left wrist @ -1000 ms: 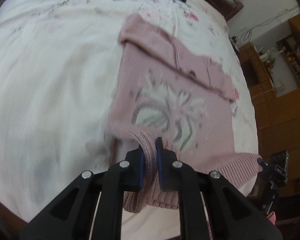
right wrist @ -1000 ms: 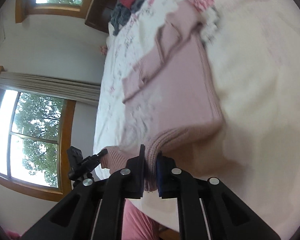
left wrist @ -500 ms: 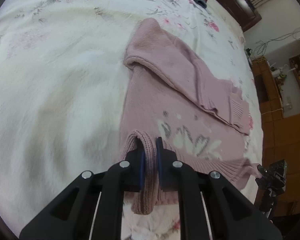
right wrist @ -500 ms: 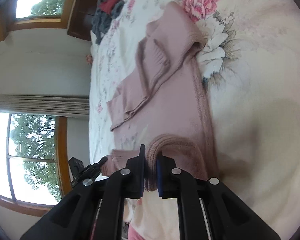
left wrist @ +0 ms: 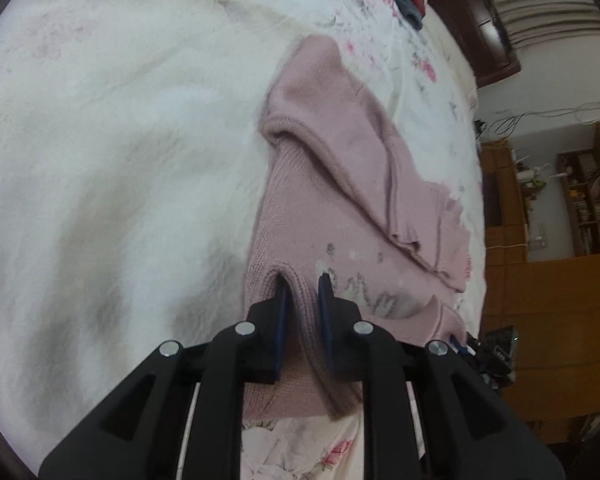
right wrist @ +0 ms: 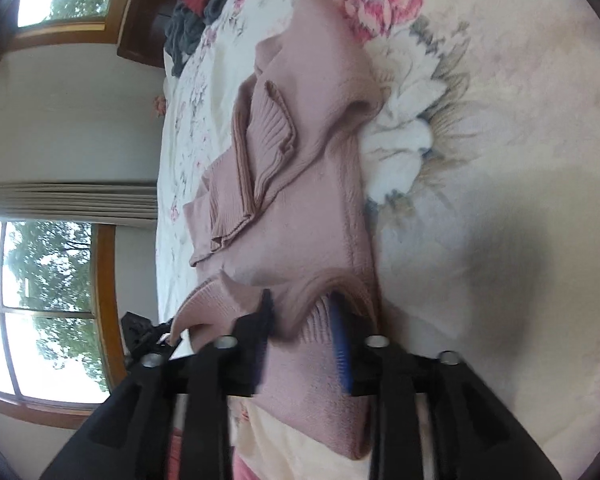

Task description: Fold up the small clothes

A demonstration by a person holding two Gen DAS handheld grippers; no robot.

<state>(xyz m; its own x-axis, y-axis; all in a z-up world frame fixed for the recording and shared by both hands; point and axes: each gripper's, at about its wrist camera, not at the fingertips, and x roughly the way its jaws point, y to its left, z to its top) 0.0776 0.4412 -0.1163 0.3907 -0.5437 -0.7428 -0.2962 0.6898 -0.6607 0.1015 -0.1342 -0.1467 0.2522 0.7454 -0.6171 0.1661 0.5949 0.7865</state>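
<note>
Both tongs, left (left wrist: 302,292) and right (right wrist: 300,312), spread around the pink sweater (left wrist: 340,208) hem on the bed (left wrist: 120,140); we judge the hem fold is laid, so next we withdraw.

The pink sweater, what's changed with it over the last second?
Both grippers carried the pink sweater hem forward over its body, covering most of the front pattern. The left gripper and right gripper, shut on the hem before, have now spread apart, letting go. The folded sleeves and floral bedspread stayed put.

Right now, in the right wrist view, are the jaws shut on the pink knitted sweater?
No: the right gripper jaws stand apart, with the pink knitted sweater hem loose between them.
</note>
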